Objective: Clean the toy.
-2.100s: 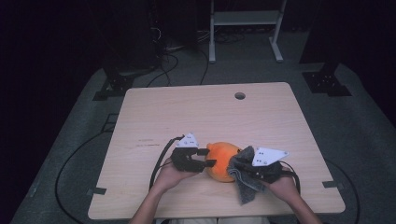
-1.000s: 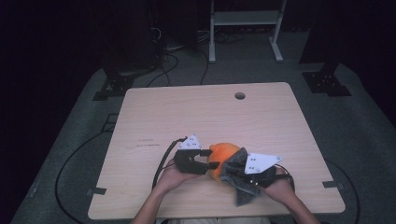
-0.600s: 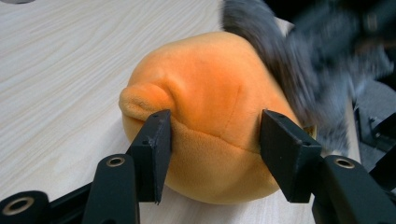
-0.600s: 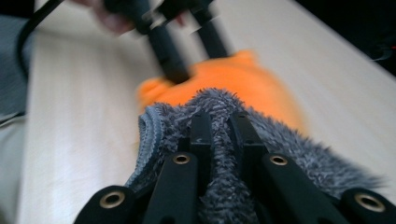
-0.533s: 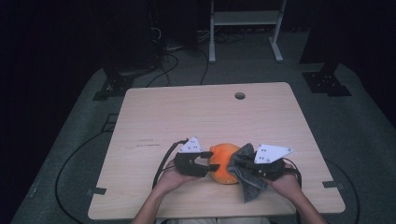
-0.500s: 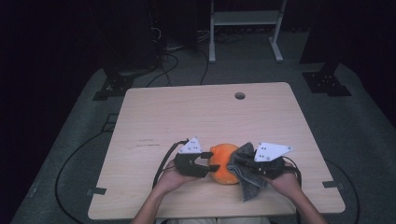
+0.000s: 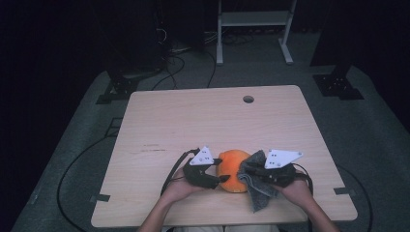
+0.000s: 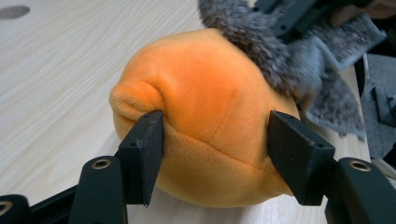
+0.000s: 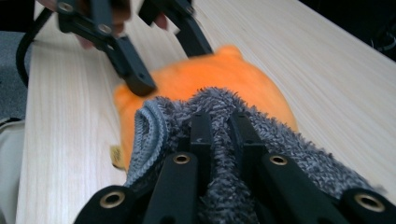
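Left claw [image 8: 212, 154]: we see its jaws, just opening, still touching both sides of the orange plush toy [image 8: 205, 116].
Right claw [image 9: 219, 126]: we see it clamped on the grey cloth [image 9: 280, 154], pressed on the toy.
Desk [image 7: 193, 121]: lower middle holds both.

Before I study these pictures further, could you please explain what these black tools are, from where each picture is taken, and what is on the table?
A person sits at a wooden table and holds a hand tool with two black jaws in each hand. One picture comes from a camera above the table; the other two come from small cameras riding on each tool, looking along its jaws. On the table lies an orange plush toy. The left gripper has its jaws on either side of the toy; they have just been opening, though the pads seem to touch it. The right gripper is shut on a grey cloth and presses it against the toy.
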`<move>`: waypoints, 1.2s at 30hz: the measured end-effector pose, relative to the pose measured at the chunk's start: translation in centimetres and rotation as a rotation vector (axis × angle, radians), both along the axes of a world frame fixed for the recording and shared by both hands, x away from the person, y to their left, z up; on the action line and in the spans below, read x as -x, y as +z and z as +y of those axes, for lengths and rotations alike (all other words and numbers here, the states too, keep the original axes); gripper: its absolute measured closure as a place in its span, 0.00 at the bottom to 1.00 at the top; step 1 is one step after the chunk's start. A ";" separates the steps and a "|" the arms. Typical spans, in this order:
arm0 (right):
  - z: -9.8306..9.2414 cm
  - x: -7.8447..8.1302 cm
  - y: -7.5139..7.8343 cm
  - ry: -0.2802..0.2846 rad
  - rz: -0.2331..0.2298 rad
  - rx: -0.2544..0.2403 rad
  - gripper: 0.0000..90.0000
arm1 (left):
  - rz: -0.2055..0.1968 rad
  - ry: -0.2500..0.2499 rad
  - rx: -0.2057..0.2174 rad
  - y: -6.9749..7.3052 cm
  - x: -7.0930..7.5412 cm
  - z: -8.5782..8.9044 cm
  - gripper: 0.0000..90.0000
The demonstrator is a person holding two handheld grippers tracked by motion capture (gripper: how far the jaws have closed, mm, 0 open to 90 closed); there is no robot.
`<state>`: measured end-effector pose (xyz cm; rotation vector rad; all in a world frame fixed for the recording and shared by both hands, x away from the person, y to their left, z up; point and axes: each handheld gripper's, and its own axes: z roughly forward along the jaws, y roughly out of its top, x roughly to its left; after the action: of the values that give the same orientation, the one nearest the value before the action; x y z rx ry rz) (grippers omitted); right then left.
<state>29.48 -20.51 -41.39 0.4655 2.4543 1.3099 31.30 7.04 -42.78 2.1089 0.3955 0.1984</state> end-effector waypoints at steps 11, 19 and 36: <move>3.2 -0.7 2.6 0.057 -0.021 0.020 0.90 | -0.058 -0.088 -0.071 0.5 1.2 -0.6 0.42; 3.2 -0.4 1.1 0.048 0.011 -0.022 0.90 | -0.040 -0.061 -0.080 0.4 0.6 -0.3 0.32; -0.8 -0.2 1.6 -0.021 0.029 0.021 0.90 | -0.044 -0.091 -0.050 0.2 0.9 -0.7 0.43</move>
<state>29.71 -21.34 -39.75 0.5073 2.4766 1.2765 30.44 6.38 -42.59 2.1627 0.2709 0.2033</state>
